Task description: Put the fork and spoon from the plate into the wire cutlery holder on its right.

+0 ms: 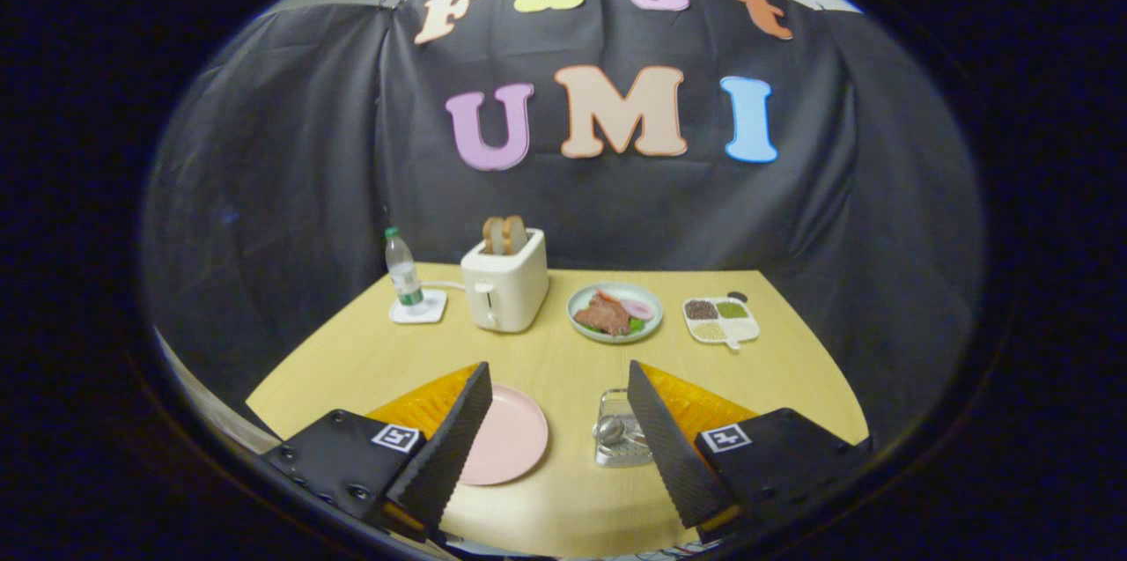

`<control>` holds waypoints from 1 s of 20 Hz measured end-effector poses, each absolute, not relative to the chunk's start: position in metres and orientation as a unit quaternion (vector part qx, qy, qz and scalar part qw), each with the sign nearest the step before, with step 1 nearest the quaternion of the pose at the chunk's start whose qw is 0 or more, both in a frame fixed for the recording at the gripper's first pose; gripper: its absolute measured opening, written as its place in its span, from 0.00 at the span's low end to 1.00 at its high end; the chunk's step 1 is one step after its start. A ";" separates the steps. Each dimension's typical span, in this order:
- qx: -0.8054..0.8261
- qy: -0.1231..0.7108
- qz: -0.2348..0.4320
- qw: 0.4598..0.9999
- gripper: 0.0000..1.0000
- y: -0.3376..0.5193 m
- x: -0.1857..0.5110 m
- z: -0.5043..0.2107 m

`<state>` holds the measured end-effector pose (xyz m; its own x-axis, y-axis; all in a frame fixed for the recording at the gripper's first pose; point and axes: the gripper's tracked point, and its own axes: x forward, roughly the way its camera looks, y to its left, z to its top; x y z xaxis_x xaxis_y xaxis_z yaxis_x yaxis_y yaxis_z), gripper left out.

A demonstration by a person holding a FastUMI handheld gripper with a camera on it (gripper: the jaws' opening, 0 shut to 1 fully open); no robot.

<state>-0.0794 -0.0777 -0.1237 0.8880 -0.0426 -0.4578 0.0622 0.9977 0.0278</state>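
A pink plate lies on the yellow table, partly behind my left finger; its visible surface is bare. To its right stands the wire cutlery holder, partly hidden by my right finger. A spoon bowl shows inside the holder; I cannot make out a fork. My gripper hangs well above the table, open, with nothing between its fingers.
At the back of the table stand a water bottle on a white coaster, a white toaster with bread in it, a green plate of food and a divided white dish of grains. The black cloth wall rises behind.
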 end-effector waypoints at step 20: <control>0.001 0.031 -0.100 0.995 0.98 -0.126 -0.082 -0.026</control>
